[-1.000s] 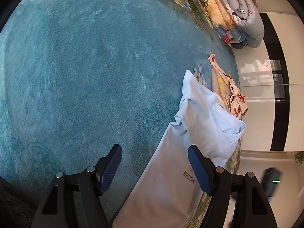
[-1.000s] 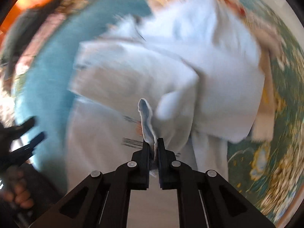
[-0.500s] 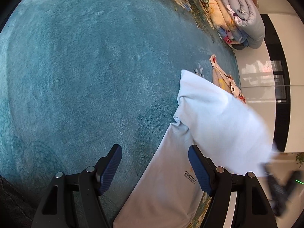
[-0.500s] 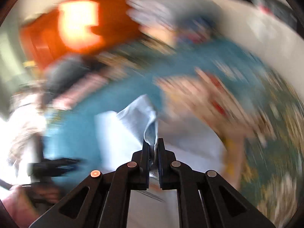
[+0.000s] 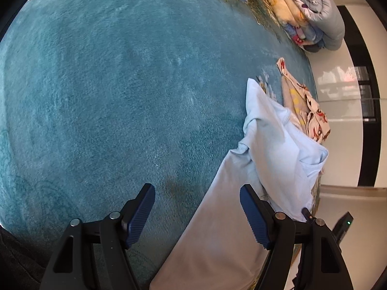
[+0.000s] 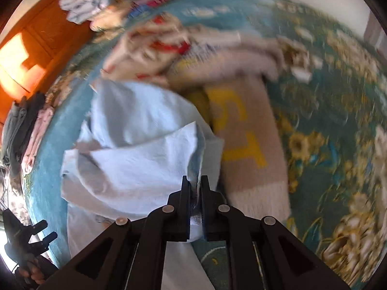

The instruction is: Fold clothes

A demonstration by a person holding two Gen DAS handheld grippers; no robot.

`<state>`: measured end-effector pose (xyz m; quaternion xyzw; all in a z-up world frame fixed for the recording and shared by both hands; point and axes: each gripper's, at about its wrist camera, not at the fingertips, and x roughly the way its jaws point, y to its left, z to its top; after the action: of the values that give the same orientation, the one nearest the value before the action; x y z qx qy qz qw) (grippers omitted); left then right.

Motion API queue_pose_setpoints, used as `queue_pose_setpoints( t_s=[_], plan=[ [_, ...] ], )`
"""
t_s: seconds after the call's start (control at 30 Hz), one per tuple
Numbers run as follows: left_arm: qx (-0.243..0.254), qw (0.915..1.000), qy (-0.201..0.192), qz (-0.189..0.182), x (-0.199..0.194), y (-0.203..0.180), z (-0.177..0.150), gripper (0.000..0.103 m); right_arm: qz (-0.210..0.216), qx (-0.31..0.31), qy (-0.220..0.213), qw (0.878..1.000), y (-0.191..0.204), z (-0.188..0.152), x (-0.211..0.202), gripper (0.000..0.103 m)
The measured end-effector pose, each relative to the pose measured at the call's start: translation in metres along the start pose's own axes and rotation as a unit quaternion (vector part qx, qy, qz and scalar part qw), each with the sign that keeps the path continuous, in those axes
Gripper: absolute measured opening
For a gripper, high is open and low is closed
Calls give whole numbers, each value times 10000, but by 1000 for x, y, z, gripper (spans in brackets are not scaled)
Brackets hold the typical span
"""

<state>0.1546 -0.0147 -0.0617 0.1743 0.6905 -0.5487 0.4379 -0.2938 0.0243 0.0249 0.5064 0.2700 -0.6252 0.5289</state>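
Shirt (image 6: pixel 135 149) flap dragged right, right claw (image 6: pixel 195 181) pinching its edge, left claw (image 5: pixel 197 213) wide, empty

I'm hanging my left gripper (image 5: pixel 197 213) over the carpet (image 5: pixel 116 91), nothing between its fingers. The t-shirt (image 5: pixel 273 159) is lying on the carpet just right of it, one part doubled over the rest. My right gripper (image 6: pixel 195 187) is pinching the t-shirt's (image 6: pixel 135 159) edge. A patterned garment (image 5: pixel 306 107) is lying touching the t-shirt's far right side. Folded quilts (image 5: pixel 312 12) are sitting stacked at the carpet's far edge, well apart from both.
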Motion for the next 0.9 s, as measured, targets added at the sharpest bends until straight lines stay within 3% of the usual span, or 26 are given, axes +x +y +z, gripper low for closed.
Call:
queue_pose_setpoints(
  t_s=[0.1,0.17,0.23,0.37,0.47,0.63,0.77,0.9],
  plan=[
    [-47,10000,24,-61,2,0,1,76,86,-98,50,9999,-1,-7,4,12],
    [-80,9999,96,-67,8,-2,2,76,164,-150,73,9997,-3,-10,5,31],
    [13,9997,239,-45,16,-7,2,76,288,-109,155,9994,-11,-18,3,40],
    [569,9962,620,214,31,-28,-6,76,643,-78,750,9951,-26,-50,3,40],
    [1022,9887,912,608,35,-38,-21,76,940,-14,1255,9876,-36,-86,3,40],
    [1455,9733,1502,943,45,-49,-45,75,1164,253,1944,9737,-51,-150,5,40],
    [1519,9586,1950,1413,53,-46,-61,74,1331,531,1994,9694,-56,-176,3,40],
    [1302,9505,2381,1514,55,-34,-75,74,1440,605,2038,9665,-54,-187,-2,40]
  ],
)
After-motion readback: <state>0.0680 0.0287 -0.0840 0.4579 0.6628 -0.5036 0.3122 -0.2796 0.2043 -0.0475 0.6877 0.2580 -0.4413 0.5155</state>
